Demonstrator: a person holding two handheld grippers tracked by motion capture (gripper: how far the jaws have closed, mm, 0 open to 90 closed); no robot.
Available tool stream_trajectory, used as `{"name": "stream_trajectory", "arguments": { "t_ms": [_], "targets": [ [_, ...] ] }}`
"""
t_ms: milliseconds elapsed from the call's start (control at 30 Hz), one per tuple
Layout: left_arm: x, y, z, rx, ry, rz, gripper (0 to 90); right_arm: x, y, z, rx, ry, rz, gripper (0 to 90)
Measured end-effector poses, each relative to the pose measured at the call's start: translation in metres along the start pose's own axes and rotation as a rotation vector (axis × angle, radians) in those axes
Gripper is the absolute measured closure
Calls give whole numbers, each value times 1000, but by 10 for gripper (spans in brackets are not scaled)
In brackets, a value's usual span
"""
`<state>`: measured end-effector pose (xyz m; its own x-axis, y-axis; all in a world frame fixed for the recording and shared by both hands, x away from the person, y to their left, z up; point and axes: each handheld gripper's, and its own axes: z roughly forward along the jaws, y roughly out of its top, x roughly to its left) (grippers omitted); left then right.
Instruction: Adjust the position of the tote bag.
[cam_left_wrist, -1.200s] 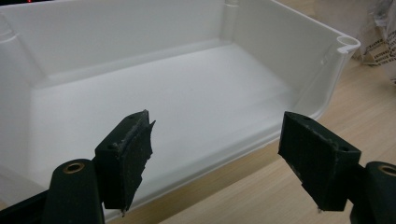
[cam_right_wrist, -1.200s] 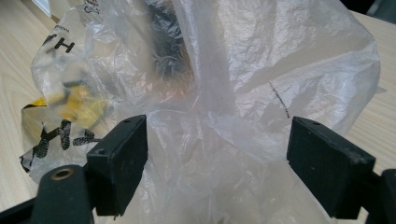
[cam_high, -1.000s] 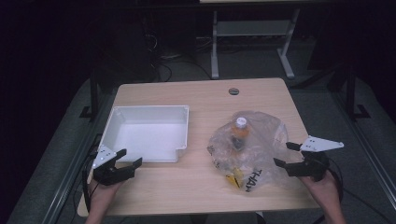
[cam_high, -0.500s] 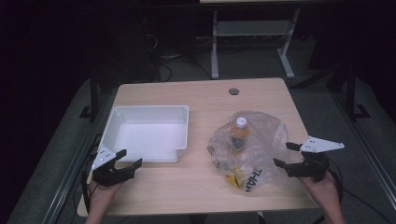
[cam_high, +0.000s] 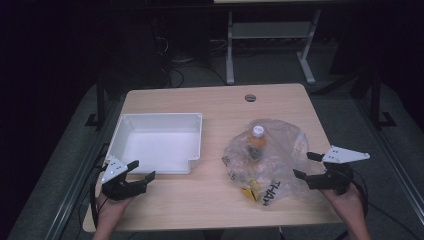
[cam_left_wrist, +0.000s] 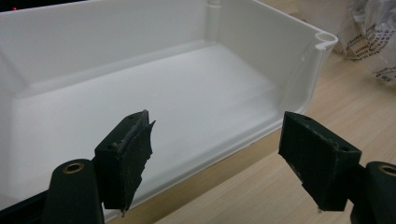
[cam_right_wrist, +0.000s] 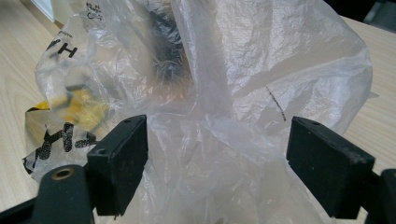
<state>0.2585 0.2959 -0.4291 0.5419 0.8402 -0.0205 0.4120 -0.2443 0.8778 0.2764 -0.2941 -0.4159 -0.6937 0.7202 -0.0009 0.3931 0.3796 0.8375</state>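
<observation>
On the desk (cam_high: 210, 200), seen from the high view, a clear plastic bag (cam_high: 267, 160) lies right of the white tray (cam_high: 157, 142), apart from it. Inside the bag a bottle (cam_high: 256, 141) with a pale cap and orange contents shows, plus something yellow near the bag's front edge. Right gripper (cam_high: 306, 166) sits at the bag's right edge, jaws spread wide, clamped on nothing. Left gripper (cam_high: 141, 170) sits at the tray's near left corner, jaws likewise wide apart and empty.

Right gripper view adds what the high view lacks: crinkled film bulging up between the jaws, black lettering at the bag's left, the yellow patch blurred behind the plastic. Left gripper view adds the tray's smooth inner floor, its rounded corner post and low front lip.
</observation>
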Motion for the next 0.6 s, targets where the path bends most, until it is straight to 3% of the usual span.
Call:
{"name": "stream_trajectory", "arguments": {
  "t_ms": [367,500,600],
  "targets": [
    [-6,1,2,-23,-67,17,230,0,-1,1,1,9,-1,201],
    [-9,2,2,-25,-97,49,224,0,0,2,3,11,-1,202],
    [-11,2,2,-31,-127,36,221,0,-1,2,6,14,-2,202]
  ]
}}
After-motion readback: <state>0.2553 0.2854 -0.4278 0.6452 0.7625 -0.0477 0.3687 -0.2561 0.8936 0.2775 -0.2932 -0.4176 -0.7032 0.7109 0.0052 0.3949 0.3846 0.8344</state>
